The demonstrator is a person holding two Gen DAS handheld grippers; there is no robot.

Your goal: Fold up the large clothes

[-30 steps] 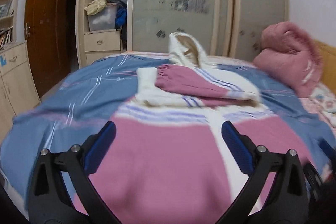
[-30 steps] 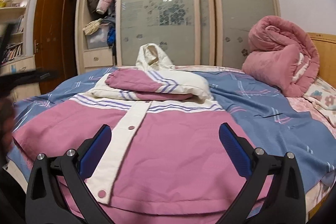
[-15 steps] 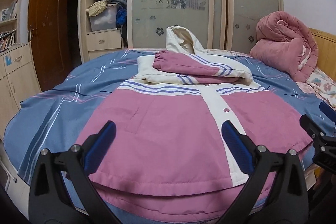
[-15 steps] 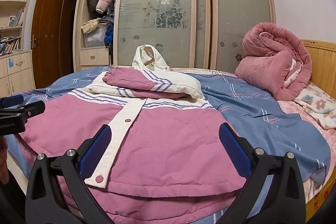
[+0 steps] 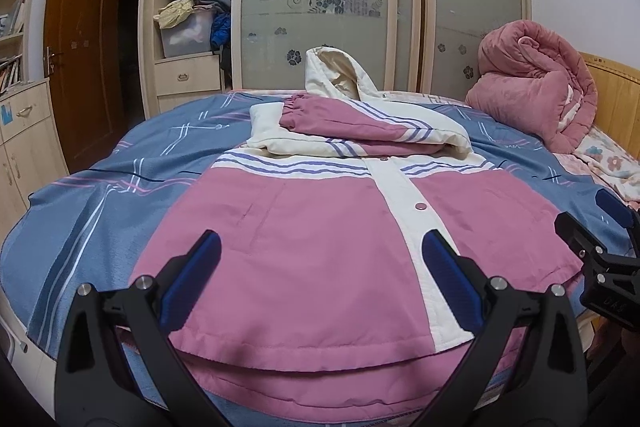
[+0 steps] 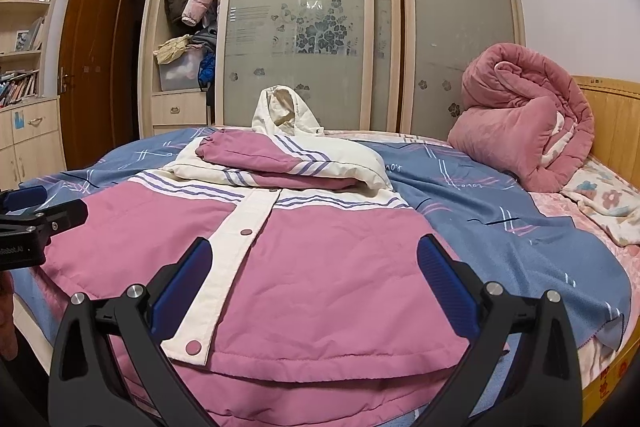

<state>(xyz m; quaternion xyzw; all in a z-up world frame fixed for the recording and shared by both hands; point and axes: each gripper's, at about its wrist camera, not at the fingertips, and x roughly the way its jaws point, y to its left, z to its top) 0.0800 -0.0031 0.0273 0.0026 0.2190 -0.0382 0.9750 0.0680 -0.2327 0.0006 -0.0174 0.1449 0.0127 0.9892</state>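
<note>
The left gripper (image 5: 320, 267) has its jaws spread wide and holds nothing; its blue pads (image 5: 192, 279) hang just above the near hem of the jacket (image 5: 312, 227). The jacket lies front-up on the bed (image 5: 100, 195), stretching straight ahead of the jaws, pink in the body with a cream placket (image 5: 404, 203) running away from just inside the right-hand pad. Beyond the jaws, both sleeves (image 5: 352, 135) are folded across the chest, and the cream hood (image 5: 336, 75) stands up at the far end. Off to the right of these jaws, the other tool's tip shows over the jacket's edge.

The right gripper (image 6: 316, 279) is likewise wide apart and empty, poised over the hem of the jacket (image 6: 340, 287). From here the placket (image 6: 236, 239) runs from by the left-hand pad toward the far middle, the sleeves (image 6: 280, 163) and hood (image 6: 280, 111) further ahead. To the right of the jaws lies bare blue bedding (image 6: 500, 227), and past it a rolled pink quilt (image 6: 520, 115) by the headboard (image 6: 612, 115). A wardrobe (image 6: 312, 19) stands behind the bed.
</note>
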